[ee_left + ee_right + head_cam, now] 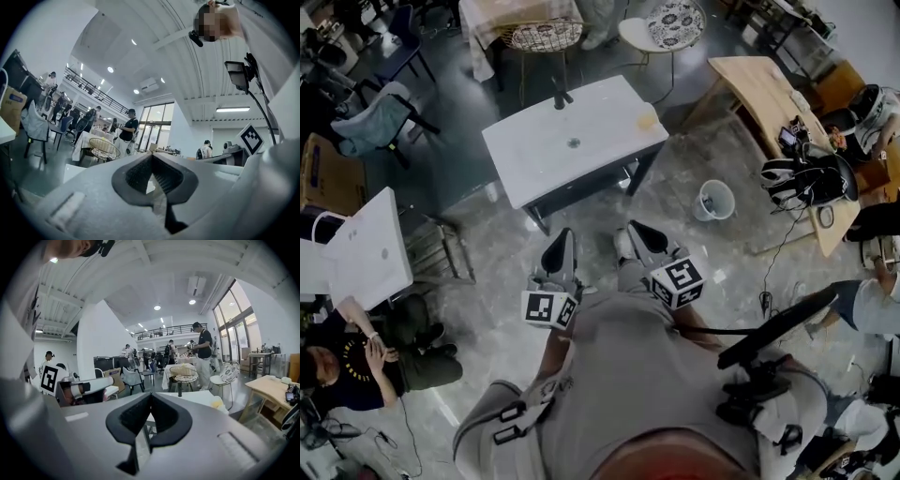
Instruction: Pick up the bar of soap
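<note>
Grey marbled floor (497, 272) is seen. A white sink table (534, 150) is set mid-room, with a wooden table (759, 89) at right. Tall windows (229, 329) and ceiling lights (157, 308) are shown under a white vaulted ceiling (154, 28).

Glossy white sink top (600, 122), wooden desk (759, 89), polished stone floor (675, 202)

1. A white sink table (534, 152) with a dark faucet (561, 95) stands ahead.
2. A white bucket (703, 208) sits on the floor near it.
3. A wooden table (759, 89) stands farther right.
4. A person (356, 361) sits at lower left.
</note>
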A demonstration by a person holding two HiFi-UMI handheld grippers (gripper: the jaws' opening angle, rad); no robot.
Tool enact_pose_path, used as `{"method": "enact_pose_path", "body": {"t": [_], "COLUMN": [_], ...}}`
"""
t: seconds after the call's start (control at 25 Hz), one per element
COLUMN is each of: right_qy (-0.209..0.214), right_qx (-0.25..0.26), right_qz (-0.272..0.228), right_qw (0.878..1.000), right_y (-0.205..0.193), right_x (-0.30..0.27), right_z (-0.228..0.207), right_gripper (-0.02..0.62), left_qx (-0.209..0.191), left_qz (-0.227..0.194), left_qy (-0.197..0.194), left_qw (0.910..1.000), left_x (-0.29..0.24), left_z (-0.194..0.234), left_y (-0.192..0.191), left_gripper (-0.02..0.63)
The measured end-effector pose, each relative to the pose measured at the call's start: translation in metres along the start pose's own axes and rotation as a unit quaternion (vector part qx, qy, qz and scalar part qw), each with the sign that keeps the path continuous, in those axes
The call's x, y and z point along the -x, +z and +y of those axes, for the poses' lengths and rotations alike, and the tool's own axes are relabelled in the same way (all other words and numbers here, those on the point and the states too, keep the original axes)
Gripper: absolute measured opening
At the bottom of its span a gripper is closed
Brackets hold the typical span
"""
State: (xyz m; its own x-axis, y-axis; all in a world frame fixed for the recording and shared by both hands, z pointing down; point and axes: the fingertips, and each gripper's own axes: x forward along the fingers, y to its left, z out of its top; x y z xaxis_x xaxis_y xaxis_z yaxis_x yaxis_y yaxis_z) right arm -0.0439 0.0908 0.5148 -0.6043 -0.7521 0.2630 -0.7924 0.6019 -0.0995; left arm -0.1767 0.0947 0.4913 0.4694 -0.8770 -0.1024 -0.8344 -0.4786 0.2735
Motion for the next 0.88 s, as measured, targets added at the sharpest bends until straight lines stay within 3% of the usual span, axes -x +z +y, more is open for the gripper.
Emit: {"method": "enact_pose_path", "body": {"t": [0.44, 0.88], "right_qy": [0.044, 0.096], "right_qx": [0.033, 0.061], "right_qz": [-0.043, -0.065], "right_qw": [0.998, 0.991], "right_y": [0.036, 0.084], "right_x": [-0.076, -0.17], "right_z": [-0.033, -0.105], "right_gripper": [0.002, 0.002], "left_qx": [-0.026, -0.054], "left_qz": [-0.019, -0.031], "left_qy": [0.082, 0.132], "left_qw": [0.9961, 0.9893], "left_x": [-0.031, -0.126], "left_z": [0.054, 0.092], "left_y": [0.016, 0.035], "left_gripper": [-0.008, -0.009]}}
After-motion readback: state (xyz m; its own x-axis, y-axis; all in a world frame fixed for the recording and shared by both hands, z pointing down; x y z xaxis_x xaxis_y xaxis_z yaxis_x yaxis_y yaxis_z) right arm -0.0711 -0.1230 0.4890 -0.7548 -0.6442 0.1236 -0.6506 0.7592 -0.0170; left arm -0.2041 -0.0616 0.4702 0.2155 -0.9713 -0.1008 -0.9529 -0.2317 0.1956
